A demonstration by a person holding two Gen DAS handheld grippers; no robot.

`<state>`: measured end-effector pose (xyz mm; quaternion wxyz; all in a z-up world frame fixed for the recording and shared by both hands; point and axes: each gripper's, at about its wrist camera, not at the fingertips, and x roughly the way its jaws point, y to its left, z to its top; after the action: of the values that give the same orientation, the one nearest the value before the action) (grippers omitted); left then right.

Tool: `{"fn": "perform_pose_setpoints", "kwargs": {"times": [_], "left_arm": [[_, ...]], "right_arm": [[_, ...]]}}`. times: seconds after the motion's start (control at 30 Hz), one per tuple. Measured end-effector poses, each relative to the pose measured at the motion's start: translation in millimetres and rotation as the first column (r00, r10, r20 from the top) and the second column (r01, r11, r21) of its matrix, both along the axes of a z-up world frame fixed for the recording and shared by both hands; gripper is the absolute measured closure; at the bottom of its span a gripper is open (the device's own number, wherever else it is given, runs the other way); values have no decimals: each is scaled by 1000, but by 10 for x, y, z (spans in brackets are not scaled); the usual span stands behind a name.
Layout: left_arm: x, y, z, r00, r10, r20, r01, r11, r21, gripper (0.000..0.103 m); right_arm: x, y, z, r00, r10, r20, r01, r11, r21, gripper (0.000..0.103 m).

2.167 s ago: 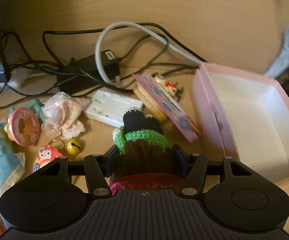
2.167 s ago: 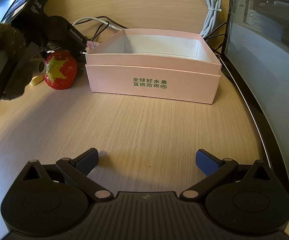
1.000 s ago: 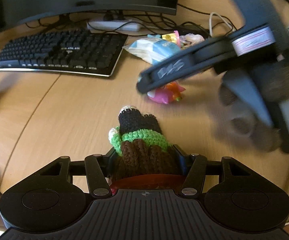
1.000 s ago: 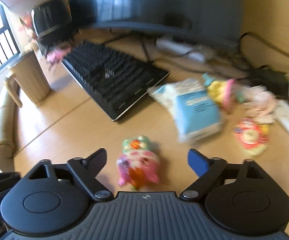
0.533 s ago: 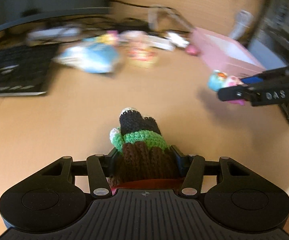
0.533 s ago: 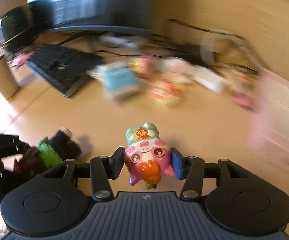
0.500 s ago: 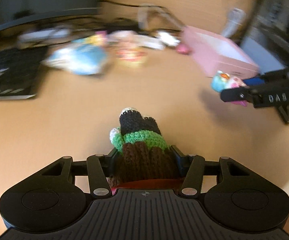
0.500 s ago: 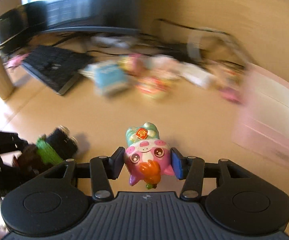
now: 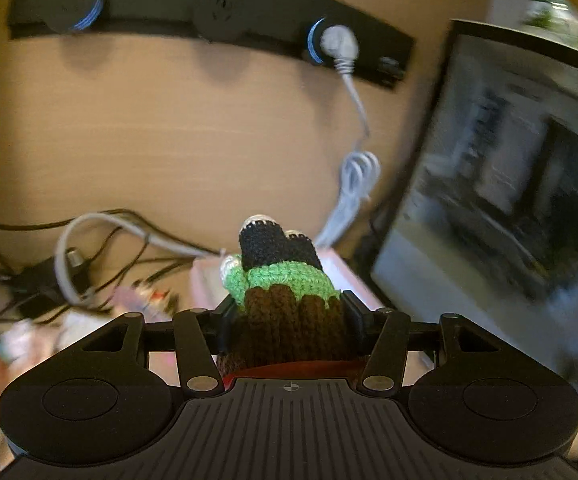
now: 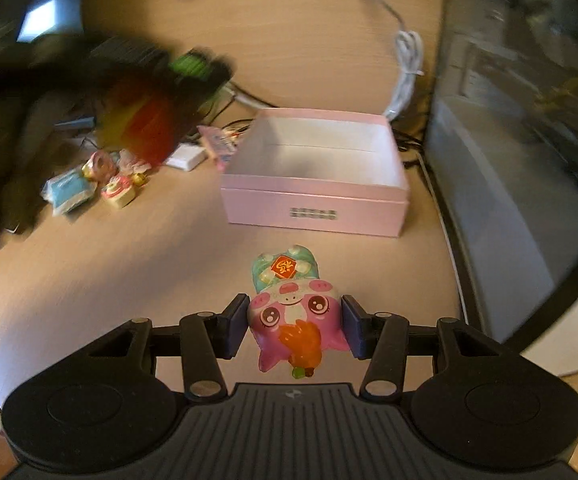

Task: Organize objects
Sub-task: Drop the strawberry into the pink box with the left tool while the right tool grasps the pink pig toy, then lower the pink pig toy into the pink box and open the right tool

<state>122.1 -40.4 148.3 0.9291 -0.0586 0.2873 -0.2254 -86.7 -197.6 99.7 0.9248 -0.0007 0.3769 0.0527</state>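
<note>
Left wrist view: lower part of the crocheted brown-green-black doll (image 9: 285,296) hidden behind the left tongs (image 9: 287,320) and the camera housing. Pale pink open-topped cardboard box (image 9: 205,284) mostly covered by the doll; only blurred slivers show. Small items at lower left smeared, not identifiable. Dark glass-fronted panel (image 9: 509,200) at right blurred, contents unreadable.

Right wrist view: left tongs (image 10: 101,80) with the doll (image 10: 193,66) appear as a motion streak, grip not resolvable. Printed label on the box front (image 10: 313,213) too blurred to read. Pink object at lower right cut by the edge.
</note>
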Motion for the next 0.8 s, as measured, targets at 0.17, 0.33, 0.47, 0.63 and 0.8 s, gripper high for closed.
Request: {"fn": "perform_pose_setpoints", "kwargs": {"times": [0.17,0.33,0.47,0.63,0.8], "left_arm": [[444,-384,-415,995,74,-65,-73,997,32,48],[520,-482,-616,992,106,-75,-99,991,92,48],[337,-121,-539,978,160,-136,-158,987,21,49],[-216,378,-565,966,155,-207,-159,987,-4,49],[-915,855,-751,941,174,-290,-173,984,28,49]], "right_arm": [[-34,-108,-90,1000,1,-3,-1,1000,16,54],[-26,-123,-200,999,41,-11,-41,999,-6,54],[103,-208,-189,999,36,-7,-36,999,26,54],[438,-228,-99,998,58,36,-59,998,23,54],[1073,-259,53,994,50,97,-48,999,-15,54]]}}
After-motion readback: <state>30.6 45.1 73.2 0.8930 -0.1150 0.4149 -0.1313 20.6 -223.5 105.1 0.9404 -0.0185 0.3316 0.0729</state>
